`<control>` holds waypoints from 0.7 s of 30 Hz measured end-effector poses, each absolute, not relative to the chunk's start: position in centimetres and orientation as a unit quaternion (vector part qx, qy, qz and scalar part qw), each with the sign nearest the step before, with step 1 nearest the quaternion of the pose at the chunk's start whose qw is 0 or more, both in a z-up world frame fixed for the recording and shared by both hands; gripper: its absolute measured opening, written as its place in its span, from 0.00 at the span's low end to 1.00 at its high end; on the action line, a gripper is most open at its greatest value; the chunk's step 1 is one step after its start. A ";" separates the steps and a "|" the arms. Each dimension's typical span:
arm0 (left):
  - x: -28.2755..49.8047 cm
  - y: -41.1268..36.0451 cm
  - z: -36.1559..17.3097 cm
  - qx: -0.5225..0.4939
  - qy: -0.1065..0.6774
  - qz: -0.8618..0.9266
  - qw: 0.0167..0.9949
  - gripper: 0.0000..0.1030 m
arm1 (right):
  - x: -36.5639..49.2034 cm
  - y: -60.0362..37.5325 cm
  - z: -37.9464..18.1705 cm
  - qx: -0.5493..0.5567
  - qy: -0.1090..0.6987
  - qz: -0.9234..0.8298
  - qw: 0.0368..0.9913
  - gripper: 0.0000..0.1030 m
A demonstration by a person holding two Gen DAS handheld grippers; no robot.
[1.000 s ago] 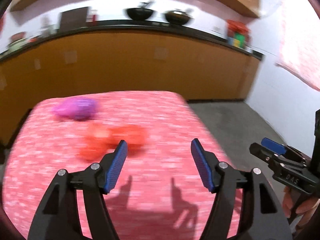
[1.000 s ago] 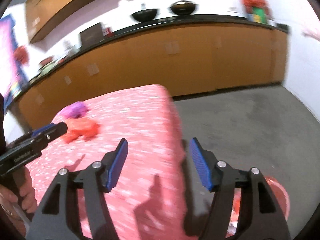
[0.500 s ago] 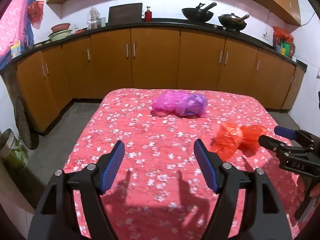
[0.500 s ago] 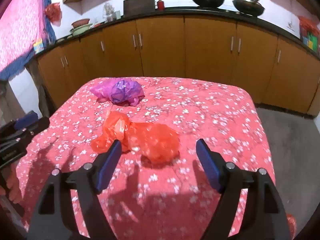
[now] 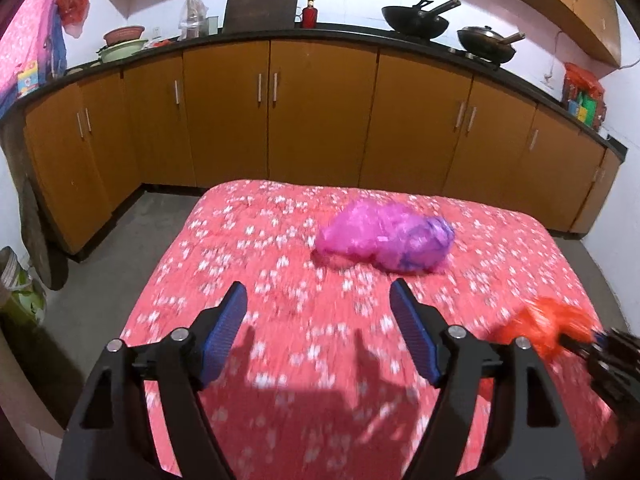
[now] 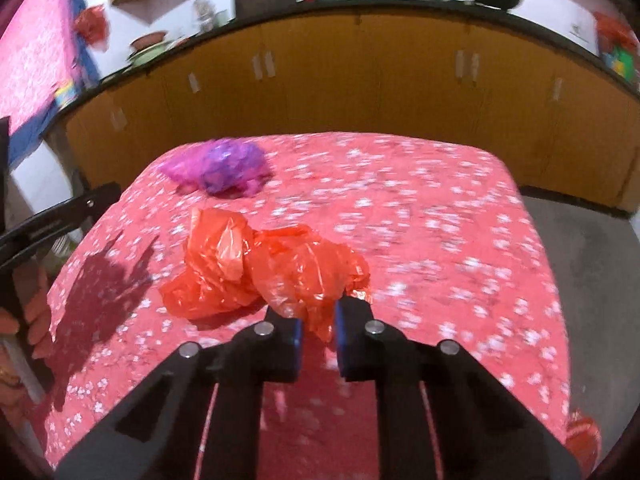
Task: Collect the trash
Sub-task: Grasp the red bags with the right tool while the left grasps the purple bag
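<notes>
A crumpled orange plastic bag (image 6: 260, 268) lies on the red flowered tablecloth (image 6: 440, 240). My right gripper (image 6: 318, 322) is shut on the bag's near edge. The bag also shows at the right of the left wrist view (image 5: 548, 326), with the right gripper (image 5: 592, 340) at it. A crumpled pink and purple plastic bag (image 5: 384, 238) lies farther back on the table; it also shows in the right wrist view (image 6: 220, 168). My left gripper (image 5: 318, 316) is open and empty above the cloth, short of the pink bag.
Orange kitchen cabinets (image 5: 320, 112) with a black counter run behind the table. Woks (image 5: 416, 20) and a red bottle (image 5: 309, 12) stand on the counter. Grey floor lies left (image 5: 120, 248) and right (image 6: 592, 260) of the table.
My right gripper has closed on the orange bag's near edge. My left gripper has moved closer to the pink bag, still open.
</notes>
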State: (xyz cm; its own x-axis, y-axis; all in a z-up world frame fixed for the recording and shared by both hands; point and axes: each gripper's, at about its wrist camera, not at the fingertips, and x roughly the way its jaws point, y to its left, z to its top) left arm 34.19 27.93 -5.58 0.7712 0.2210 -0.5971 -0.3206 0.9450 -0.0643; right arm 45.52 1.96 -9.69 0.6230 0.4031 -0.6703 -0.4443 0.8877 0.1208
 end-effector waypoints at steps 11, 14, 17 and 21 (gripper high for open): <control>40.9 29.1 -5.8 -0.099 0.311 0.164 0.931 0.79 | 45.6 -0.8 -9.8 -0.016 0.370 0.212 0.904 0.13; 42.5 29.4 -6.2 -0.110 0.330 0.162 0.924 0.80 | 45.4 -0.1 -9.8 -0.030 0.367 0.220 0.903 0.13; 44.0 30.2 -7.2 -0.125 0.354 0.163 0.913 0.80 | 44.8 0.7 -9.6 -0.052 0.360 0.228 0.903 0.13; 44.4 30.5 -8.2 -0.151 0.372 0.135 0.906 0.50 | 44.2 1.8 -9.6 -0.082 0.351 0.236 0.902 0.13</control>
